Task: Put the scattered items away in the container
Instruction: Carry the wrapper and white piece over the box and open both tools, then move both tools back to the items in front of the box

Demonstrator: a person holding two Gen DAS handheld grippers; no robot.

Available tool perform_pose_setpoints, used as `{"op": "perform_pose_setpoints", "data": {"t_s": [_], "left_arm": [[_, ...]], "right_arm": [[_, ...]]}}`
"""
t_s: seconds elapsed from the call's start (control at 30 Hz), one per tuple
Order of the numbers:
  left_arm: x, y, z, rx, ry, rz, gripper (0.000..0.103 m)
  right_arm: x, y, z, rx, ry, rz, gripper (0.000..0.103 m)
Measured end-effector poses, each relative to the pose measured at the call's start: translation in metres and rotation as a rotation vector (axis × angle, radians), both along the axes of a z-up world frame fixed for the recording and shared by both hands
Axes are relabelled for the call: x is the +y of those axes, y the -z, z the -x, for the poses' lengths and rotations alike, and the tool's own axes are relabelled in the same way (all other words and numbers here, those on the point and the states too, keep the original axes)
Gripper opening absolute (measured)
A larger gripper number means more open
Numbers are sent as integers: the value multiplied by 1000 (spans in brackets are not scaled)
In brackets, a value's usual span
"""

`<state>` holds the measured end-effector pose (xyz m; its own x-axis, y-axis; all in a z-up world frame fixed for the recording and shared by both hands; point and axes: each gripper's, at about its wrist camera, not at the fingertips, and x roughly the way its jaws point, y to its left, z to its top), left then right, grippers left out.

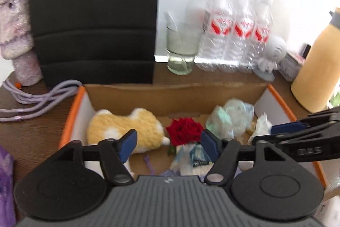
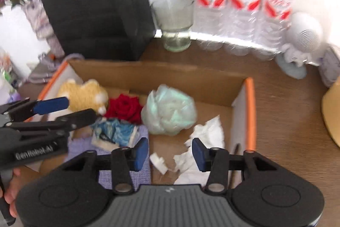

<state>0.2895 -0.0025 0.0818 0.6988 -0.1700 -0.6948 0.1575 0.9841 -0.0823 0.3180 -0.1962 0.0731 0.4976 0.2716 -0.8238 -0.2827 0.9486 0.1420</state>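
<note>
Hovered over the cardboard box with left gripper wide and right gripper partly open, both empty, red rose and crumpled tissue already inside; risked the close-set grippers clashing.

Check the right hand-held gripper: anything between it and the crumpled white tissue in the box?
Nothing visible. The right hand-held gripper hangs open over the cardboard box, with the crumpled white tissue directly below and beyond its fingertips. The small white piece lies beside it, and the left hand-held gripper is off to the side.
</note>
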Motion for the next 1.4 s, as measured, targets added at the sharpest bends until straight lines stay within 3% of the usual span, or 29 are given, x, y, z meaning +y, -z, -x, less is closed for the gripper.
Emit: {"op": "perform_pose_setpoints", "data": {"t_s": [0.07,0.13,0.17,0.37,0.5,0.57,0.63,0.73,0.83,0.93,1.2,1.4], "left_arm": [[3,-12,4,-3,-19,-14,82],[4,-23,11,1,-35,-37,101],[4,-27,16,3,-35,-47,103],[-2,-44,43,53,-19,-113,103],[-5,-51,68,52,-28,-116,103],[-5,-51,85,10,-41,-102,103],[-6,-50,104,-71,-57,-99,103],[-9,-48,128,-176,-70,-117,103],[-2,-45,146,-252,-87,-62,103],[5,-42,157,-291,-106,-8,103],[14,-40,164,-301,-133,2,103],[10,-33,193,-360,-119,-69,103]], "right_arm": [[-6,-16,9,-30,6,6,51],[-12,-30,16,-43,21,17,56],[-14,-36,19,-42,28,22,57],[-14,-55,45,-11,38,55,70],[-3,-62,74,-64,28,72,78],[2,-62,94,-115,17,55,84],[7,-60,114,-176,10,48,84],[9,-60,145,-331,48,54,84],[5,-56,173,-478,66,6,85],[2,-48,189,-548,52,-44,85],[2,-51,196,-565,71,-56,85],[-4,-42,221,-588,96,-55,85]]}}
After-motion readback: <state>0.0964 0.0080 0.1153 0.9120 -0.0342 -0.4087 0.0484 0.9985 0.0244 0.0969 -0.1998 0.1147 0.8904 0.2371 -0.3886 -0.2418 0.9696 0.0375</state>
